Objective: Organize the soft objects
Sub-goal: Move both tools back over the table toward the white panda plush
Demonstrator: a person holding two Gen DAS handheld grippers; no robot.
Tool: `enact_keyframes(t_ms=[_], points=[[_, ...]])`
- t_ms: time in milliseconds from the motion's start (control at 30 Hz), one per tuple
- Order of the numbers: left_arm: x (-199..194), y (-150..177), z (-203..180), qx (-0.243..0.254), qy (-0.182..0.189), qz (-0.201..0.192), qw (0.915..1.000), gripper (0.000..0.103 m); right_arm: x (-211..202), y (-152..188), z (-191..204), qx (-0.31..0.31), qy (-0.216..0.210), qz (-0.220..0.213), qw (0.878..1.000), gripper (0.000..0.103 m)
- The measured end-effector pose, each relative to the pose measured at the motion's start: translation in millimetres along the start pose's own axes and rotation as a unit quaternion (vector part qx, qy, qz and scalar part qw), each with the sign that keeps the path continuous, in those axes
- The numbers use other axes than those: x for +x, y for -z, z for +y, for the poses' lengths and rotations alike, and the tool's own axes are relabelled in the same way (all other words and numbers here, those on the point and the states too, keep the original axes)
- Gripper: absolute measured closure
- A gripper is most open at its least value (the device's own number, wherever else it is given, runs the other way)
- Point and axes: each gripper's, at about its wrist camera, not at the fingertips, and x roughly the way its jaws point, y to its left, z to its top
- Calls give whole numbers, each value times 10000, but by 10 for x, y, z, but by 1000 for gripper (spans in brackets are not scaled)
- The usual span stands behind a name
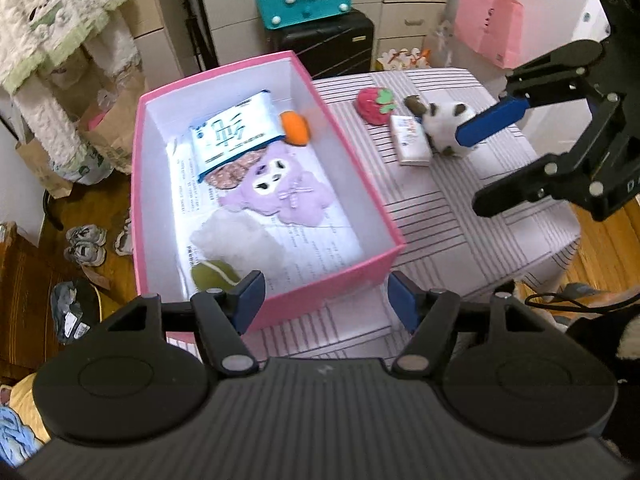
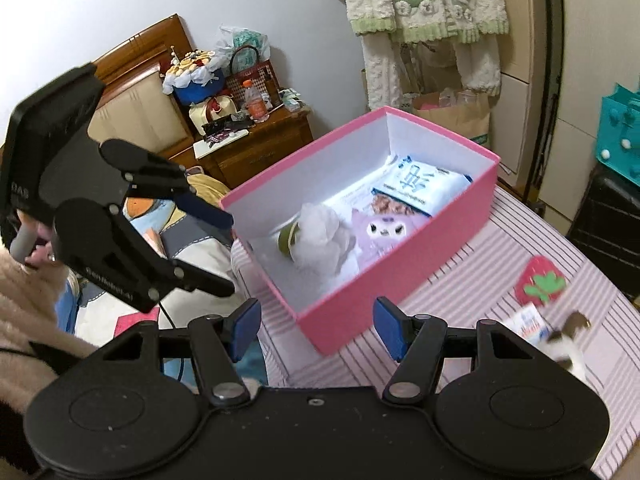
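The striped table (image 1: 460, 216) is the biggest thing, and on it, at approx. 10 o'clock in the left wrist view, stands the pink box (image 1: 352, 268), open and w/o lid. Inside the box there are already several soft things: a white-blue tissue pack (image 1: 232, 132) at the far end, a purple plush (image 1: 280, 196) in the middle, a white fluffy item (image 1: 236, 240) nearer, an orange piece (image 1: 296, 128) by the far wall and a green round one (image 1: 214, 276) at the near end. So I judge the task is more than half done. Outside, at approx. 1 o'clock on the table, three things are left: a red strawberry plush (image 1: 376, 104), a white-brown plush (image 1: 444, 128) and a small white packet (image 1: 410, 140) that touches it. The left gripper (image 1: 326, 300) hangs over the near wall of the box, its tongs spread and nothing between them. The right gripper (image 2: 316, 328) is also spread and empty; in its own view the box is at 12 o'clock and the leftover items at approx. 3 o'clock, blurred. In the left view its blue finger stands in front of the white-brown plush, but if it touches I cannot tell. Probably next is to take one of these three and bring it to the box; there is free place at the near right corner.
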Motion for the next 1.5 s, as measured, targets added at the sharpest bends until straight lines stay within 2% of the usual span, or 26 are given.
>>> enact_keyframes(t_ms=[333,667,800,933,1067,1233,1500], points=[[-29,-11,-492,390,189,-30,9991,35,-323,489,-33,176,290,-76,9994,36],[166,-170,-888,666,603,-110,9959,35,-477,879,-239,300,494,-139,9982,35],[278,-247,-989,627,867,-177,9941,35,-483,971,-355,310,683,-193,9970,35],[391,-326,-1061,673,841,-302,9937,35,-518,1019,-492,368,756,-290,9960,35],[513,-440,-1054,502,969,-407,9932,35,-509,1083,-649,388,947,-434,9938,34],[673,-571,-1070,325,1037,-673,9918,35,-424,1170,-876,586,976,-572,9918,34],[971,-709,-1213,249,1048,-1000,9891,35,-140,1390,-1093,558,1539,-995,9815,30]])
